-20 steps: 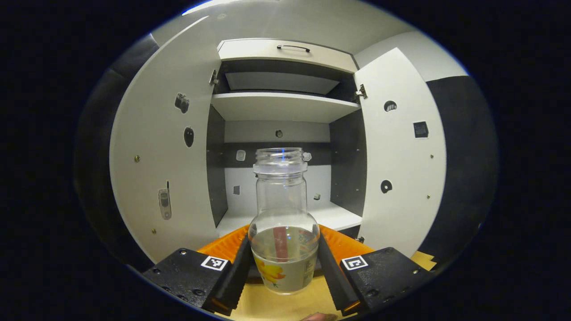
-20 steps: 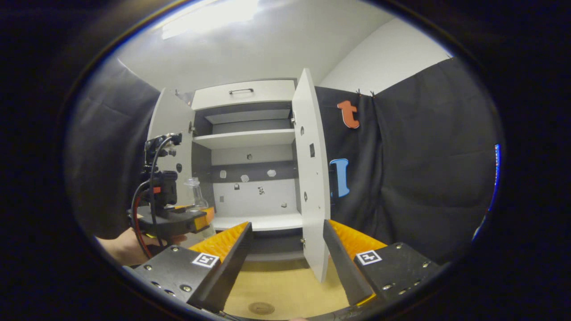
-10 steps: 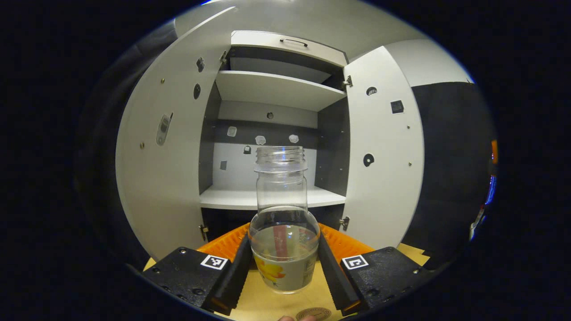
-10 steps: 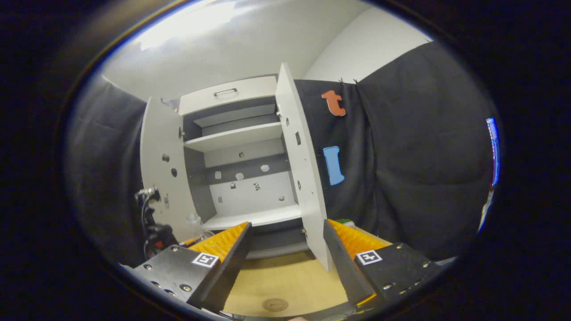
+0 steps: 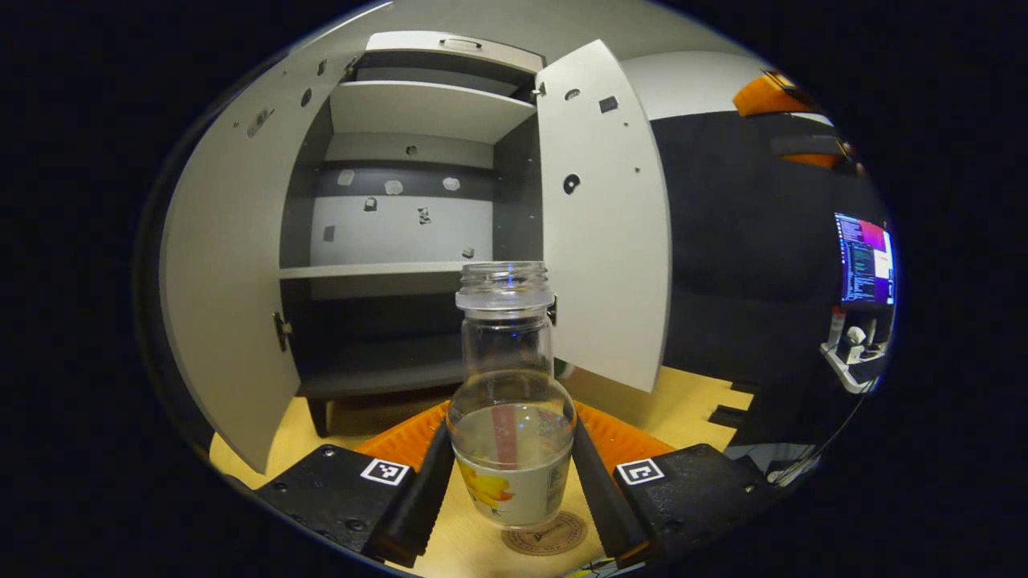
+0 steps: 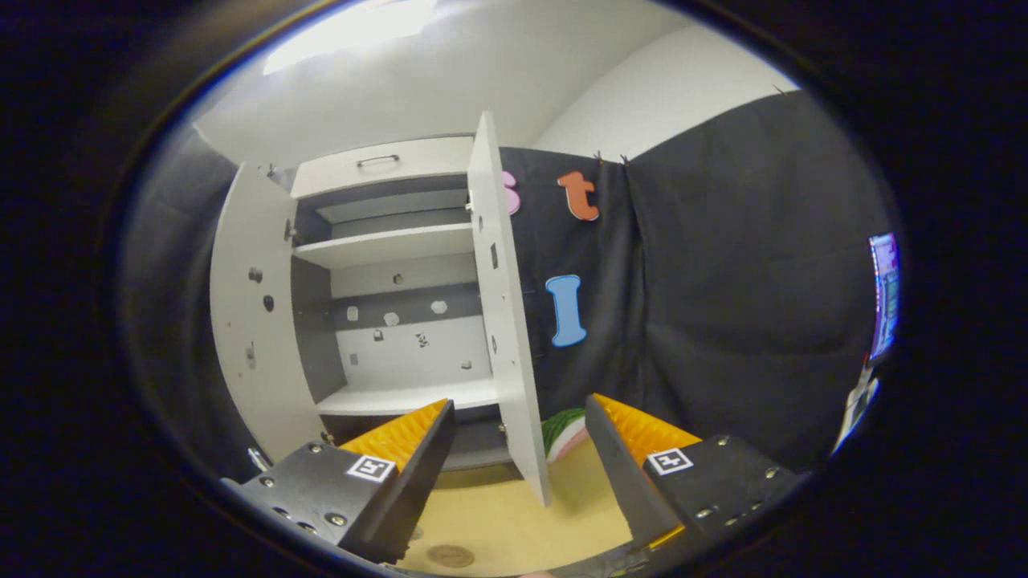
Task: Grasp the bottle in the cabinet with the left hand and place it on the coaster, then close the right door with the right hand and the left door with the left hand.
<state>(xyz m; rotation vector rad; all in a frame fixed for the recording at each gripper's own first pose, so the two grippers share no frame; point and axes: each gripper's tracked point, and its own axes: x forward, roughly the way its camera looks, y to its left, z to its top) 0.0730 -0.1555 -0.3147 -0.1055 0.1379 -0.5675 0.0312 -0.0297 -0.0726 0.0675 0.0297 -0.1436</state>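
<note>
A clear, uncapped glass bottle [image 5: 506, 377] with a flower label stands upright between the fingers of my left gripper [image 5: 511, 449], which is shut on its lower body. Just below and to the right of its base, a round brown coaster [image 5: 556, 535] lies on the wooden table; whether they touch I cannot tell. The white cabinet [image 5: 385, 273] stands behind with its left door [image 5: 217, 305] and right door [image 5: 602, 225] wide open. My right gripper [image 6: 514, 474] is open and holds nothing, facing the right door's edge [image 6: 506, 337]. The coaster [image 6: 450, 555] lies low in the right gripper view.
The wooden table [image 6: 514, 522] runs in front of the cabinet. A green and red object like a watermelon slice [image 6: 562, 429] lies behind the right door. A lit monitor [image 5: 863, 257] and a small stand are at the far right. Black cloth hangs behind.
My left gripper has carried the bottle out of the cabinet, back and down to the right, until the coaster shows beneath it. The right gripper has swung rightward and stayed open.
</note>
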